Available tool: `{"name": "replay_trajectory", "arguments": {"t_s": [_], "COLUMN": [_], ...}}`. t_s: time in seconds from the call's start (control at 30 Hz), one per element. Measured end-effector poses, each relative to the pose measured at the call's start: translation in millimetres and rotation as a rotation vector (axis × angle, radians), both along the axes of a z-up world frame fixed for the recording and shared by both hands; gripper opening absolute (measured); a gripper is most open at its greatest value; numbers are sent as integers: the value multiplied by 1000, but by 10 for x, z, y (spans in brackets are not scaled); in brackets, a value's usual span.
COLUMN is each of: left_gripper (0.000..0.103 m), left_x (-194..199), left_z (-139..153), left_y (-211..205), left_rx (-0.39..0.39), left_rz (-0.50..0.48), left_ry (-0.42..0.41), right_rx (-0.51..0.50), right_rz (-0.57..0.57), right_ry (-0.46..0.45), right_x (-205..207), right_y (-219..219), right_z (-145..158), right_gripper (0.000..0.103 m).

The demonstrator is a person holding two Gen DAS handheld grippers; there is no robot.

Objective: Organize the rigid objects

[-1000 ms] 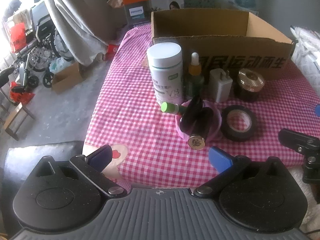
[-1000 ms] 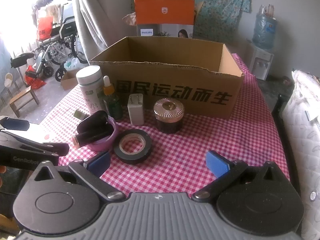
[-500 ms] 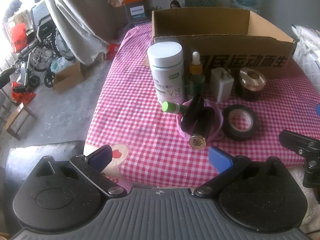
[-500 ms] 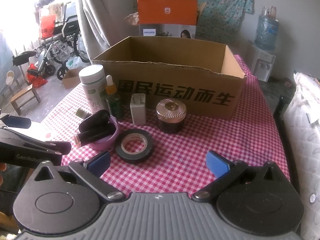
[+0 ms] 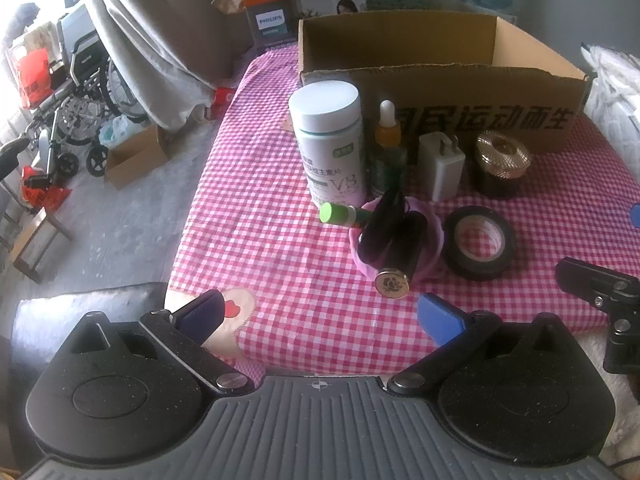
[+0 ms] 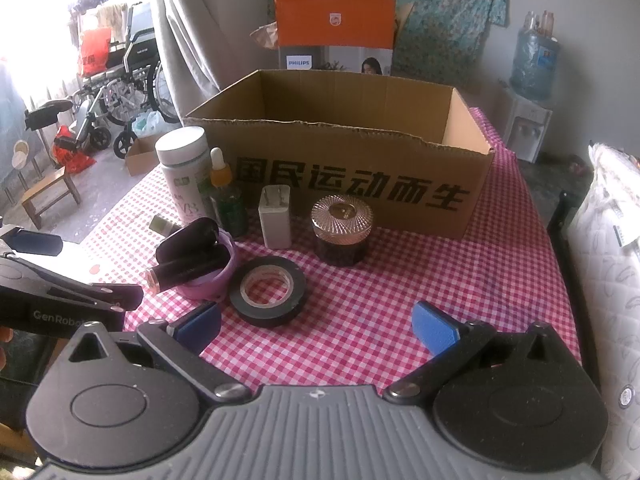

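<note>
Left gripper [image 5: 320, 314]: I hold it over the near edge of the table, pads spread wide and empty, in line with the pink bowl.
Right gripper [image 6: 316, 322]: also spread and empty, low over the near edge, with the tape roll just ahead of its left pad.
Cardboard box [image 6: 460, 200]: open-topped, along the far edge of the gingham table [image 6: 460, 280]; I judge it the destination, which is why the items stand in a row before its front wall.
Back row: white supplement bottle [image 5: 330, 140], dropper bottle [image 5: 388, 148], white plug charger [image 5: 440, 166] and gold-lidded jar [image 5: 502, 166], all upright, so each offers two flat or round sides to my pads.
Pink bowl [image 5: 434, 236]: holds dark tubes leaning over its rim; a gold-capped one [image 5: 392, 282] points at me.
Green-capped tube [image 5: 340, 214]: lies on its side, between supplement bottle and bowl.
Black tape roll [image 5: 478, 242]: flat, just beside the bowl, nearest to the right gripper.
Stage: nothing lifted yet; I judge the first pick is about to be chosen.
</note>
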State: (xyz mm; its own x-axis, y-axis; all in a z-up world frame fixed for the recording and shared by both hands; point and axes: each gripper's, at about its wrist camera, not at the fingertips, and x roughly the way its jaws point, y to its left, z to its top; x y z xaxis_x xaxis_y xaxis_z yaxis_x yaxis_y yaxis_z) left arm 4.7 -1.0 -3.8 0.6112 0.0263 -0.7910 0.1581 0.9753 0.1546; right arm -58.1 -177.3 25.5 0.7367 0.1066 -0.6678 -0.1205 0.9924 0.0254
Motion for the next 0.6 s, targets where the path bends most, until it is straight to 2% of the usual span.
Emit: {"name": "replay_trajectory", "arguments": {"t_s": [0.6], "left_gripper": [103], "left_x": [29], "left_z": [-32], "left_y": [6], "left_rx": [6], "left_rz": [-2], "left_ry": [12], "right_rx": [-4], "right_rz": [8], "right_ry": [11], "right_x": [43], "right_y": [12], "right_z": [-40], "right_gripper": [103]}}
